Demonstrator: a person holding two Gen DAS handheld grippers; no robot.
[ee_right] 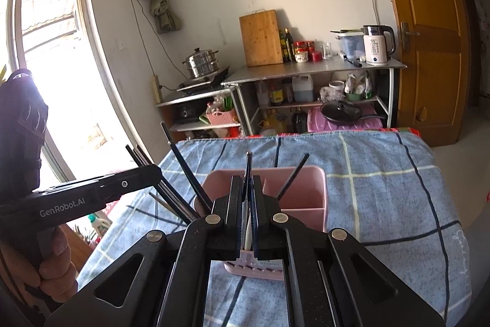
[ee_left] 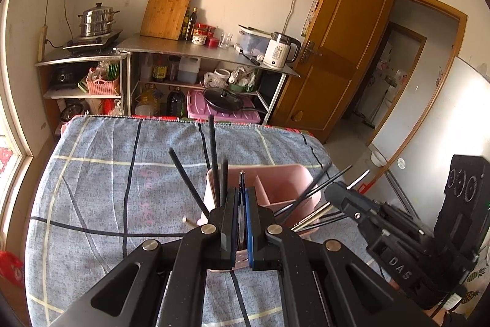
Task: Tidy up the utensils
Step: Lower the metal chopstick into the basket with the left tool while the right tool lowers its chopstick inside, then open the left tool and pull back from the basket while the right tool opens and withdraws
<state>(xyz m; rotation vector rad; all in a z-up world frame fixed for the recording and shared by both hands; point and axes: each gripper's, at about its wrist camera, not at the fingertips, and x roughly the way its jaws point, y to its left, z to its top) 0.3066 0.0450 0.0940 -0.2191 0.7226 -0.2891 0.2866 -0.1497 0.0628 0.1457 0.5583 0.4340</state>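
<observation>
Left wrist view: left tool [ee_left: 242, 204] clamped on thin utensil [ee_left: 241, 178]; right tool [ee_right: 248, 198] likewise; blue plaid cloth [ee_left: 107, 173]

My left gripper [ee_left: 242, 195] points forward and slightly down, its two fingers drawn in close with only a narrow slot between the pads [ee_left: 249, 222], pinched on something thin that I can't identify. My right gripper [ee_right: 248, 192] sits in the same posture, jaws nearly together around a thin piece. The two tools are side by side, each angled in toward the other. In the right wrist view, my left hand [ee_right: 53, 262] wraps its fingers round the left gripper's handle, low and to the side.
</observation>
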